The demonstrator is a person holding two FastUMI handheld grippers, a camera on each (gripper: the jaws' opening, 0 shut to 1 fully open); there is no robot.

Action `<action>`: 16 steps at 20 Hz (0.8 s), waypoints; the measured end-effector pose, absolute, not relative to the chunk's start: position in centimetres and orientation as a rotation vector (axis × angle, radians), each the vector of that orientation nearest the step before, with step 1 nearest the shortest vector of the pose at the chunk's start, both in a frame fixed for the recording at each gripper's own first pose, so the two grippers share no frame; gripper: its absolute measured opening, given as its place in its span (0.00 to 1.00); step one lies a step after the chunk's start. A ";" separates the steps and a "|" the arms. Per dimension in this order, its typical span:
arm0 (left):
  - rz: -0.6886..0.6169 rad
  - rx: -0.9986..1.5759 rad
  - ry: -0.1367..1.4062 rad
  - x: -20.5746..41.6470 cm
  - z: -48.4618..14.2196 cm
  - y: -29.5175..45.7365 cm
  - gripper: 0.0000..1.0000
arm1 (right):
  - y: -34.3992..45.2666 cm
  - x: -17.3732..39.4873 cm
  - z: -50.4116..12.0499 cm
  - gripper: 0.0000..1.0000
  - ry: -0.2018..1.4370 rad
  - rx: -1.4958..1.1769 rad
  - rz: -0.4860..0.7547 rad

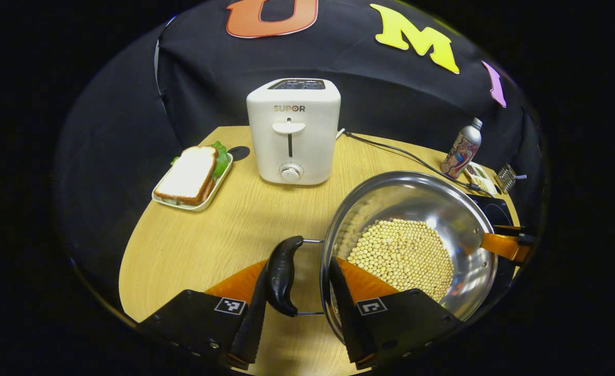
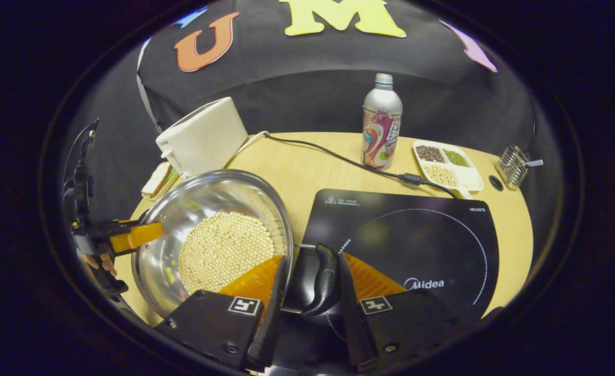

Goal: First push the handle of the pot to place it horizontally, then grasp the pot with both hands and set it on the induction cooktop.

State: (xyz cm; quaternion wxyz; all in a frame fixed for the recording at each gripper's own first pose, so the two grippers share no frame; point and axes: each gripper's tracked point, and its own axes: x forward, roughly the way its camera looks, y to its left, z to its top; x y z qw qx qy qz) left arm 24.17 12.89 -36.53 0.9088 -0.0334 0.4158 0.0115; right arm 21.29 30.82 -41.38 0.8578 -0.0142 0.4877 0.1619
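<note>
Item 1, pot (image 1: 412,245): a shiny steel pan holding a flat bed of pale soybeans (image 1: 402,257). In the left gripper view it sits at 4 o'clock from centre on the wooden table (image 1: 203,240); in the right gripper view I find it (image 2: 213,235) at 8 o'clock, just beside the induction cooktop (image 2: 417,245), its rim reaching that black glass slab's left edge. Whether any of its base rests on the glass I cannot tell.

Item 2, left gripper (image 1: 297,297): its fingers stand apart on either side of the pot's dark side handle (image 1: 282,274), one finger outside the handle, the other lying over the pot's rim. A gap shows beside the handle, so I cannot log a firm clamp.

Item 3, right gripper (image 2: 310,292): fingers likewise spread around the opposite dark handle (image 2: 324,279), which hangs above the cooktop's near left corner. Contact on both sides is not clear to me.

Item 4, toaster (image 1: 293,130): white, upright, at 12 o'clock in the left gripper view, well behind the pot.

Item 5, sandwich (image 1: 192,175) on a small tray, at 10 o'clock, left of the toaster.

Item 6, drink bottle (image 2: 381,122): upright, at 1 o'clock in the right gripper view, behind the cooktop, with a black power cord (image 2: 349,162) running past its foot.

Item 7, divided dish of mixed beans (image 2: 446,164), just right of the bottle; small wire basket (image 2: 513,164) farther right at the table edge.
</note>
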 end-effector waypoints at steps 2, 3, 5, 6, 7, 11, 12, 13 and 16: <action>0.041 -0.064 0.847 23.5 -35.3 12.9 0.61 | 30.8 20.8 -40.6 0.53 1.023 -0.029 0.366; 0.046 -0.069 0.843 23.1 -34.6 12.8 0.57 | 30.7 20.6 -39.9 0.53 1.015 -0.037 0.375; 0.051 -0.081 0.828 22.5 -33.2 12.4 0.61 | 30.5 20.4 -38.0 0.53 0.993 -0.046 0.381; 0.052 -0.086 0.816 22.2 -32.2 12.3 0.61 | 30.3 20.4 -36.9 0.53 0.981 -0.056 0.386; 0.055 -0.094 0.802 21.8 -31.2 12.2 0.61 | 30.1 20.3 -35.7 0.52 0.966 -0.060 0.391; 0.049 -0.084 0.735 20.9 -26.2 11.2 0.62 | 29.0 20.1 -30.3 0.55 0.903 -0.077 0.414; 0.046 -0.087 0.719 20.6 -24.9 10.8 0.61 | 28.6 20.1 -28.9 0.53 0.887 -0.069 0.416; 0.041 -0.087 0.700 20.4 -23.6 10.4 0.61 | 28.1 20.1 -27.7 0.53 0.874 -0.063 0.418; 0.031 -0.072 0.652 20.0 -20.1 9.2 0.61 | 26.6 20.2 -24.4 0.55 0.844 -0.052 0.420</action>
